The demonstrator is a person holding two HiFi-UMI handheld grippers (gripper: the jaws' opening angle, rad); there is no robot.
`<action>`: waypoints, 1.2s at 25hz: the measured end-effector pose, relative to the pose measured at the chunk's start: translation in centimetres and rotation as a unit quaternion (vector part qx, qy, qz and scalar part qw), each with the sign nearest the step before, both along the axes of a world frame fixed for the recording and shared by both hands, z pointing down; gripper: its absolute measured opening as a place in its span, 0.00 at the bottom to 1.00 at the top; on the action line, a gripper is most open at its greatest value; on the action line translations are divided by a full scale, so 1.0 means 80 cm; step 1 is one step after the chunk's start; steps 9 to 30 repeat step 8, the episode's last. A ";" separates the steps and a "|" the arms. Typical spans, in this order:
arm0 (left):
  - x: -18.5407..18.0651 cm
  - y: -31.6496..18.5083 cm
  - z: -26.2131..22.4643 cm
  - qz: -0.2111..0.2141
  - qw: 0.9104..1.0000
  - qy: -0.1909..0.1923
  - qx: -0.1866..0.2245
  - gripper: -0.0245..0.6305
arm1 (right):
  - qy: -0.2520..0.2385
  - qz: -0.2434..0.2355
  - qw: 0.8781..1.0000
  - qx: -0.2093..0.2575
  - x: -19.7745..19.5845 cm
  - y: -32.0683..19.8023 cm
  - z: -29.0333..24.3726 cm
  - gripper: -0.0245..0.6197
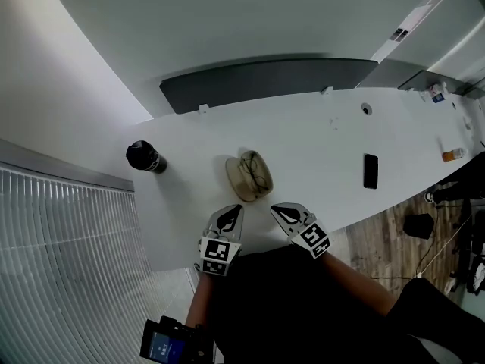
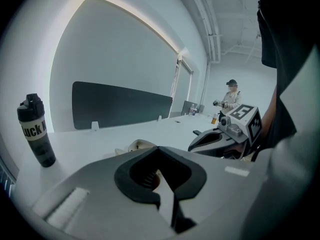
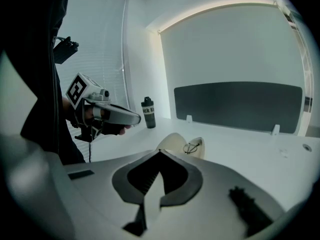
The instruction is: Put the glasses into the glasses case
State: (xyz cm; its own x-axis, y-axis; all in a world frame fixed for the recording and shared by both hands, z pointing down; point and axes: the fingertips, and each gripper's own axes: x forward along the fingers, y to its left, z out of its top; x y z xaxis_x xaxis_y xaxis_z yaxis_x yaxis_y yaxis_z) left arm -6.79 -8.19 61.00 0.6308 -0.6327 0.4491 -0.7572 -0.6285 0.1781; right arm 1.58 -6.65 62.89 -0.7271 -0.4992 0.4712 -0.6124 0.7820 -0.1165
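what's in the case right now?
The glasses lie in one half of the open case; the other half looks bare. The lining under them is covered.

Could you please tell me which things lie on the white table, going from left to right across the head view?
black bottle → open glasses case with the glasses in it → black phone → small orange container

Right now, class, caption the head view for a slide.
Shut, empty left gripper and right gripper hover before an open beige clamshell glasses case holding thin-rimmed glasses on a white table.
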 end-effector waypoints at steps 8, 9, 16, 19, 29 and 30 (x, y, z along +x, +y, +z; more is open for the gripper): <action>-0.008 0.000 -0.002 -0.005 1.000 0.001 0.006 0.05 | -0.004 0.003 1.000 -0.008 0.000 0.001 0.005 0.05; -0.008 0.000 -0.002 -0.005 1.000 0.001 0.006 0.05 | -0.004 0.003 1.000 -0.008 0.000 0.001 0.005 0.05; -0.008 0.000 -0.002 -0.005 1.000 0.001 0.006 0.05 | -0.004 0.003 1.000 -0.008 0.000 0.001 0.005 0.05; -0.008 0.000 -0.002 -0.005 1.000 0.001 0.006 0.05 | -0.004 0.003 1.000 -0.008 0.000 0.001 0.005 0.05; -0.008 0.000 -0.002 -0.005 1.000 0.001 0.006 0.05 | -0.004 0.003 1.000 -0.008 0.000 0.001 0.005 0.05; -0.008 0.000 -0.002 -0.005 1.000 0.001 0.006 0.05 | -0.004 0.003 1.000 -0.008 0.000 0.001 0.005 0.05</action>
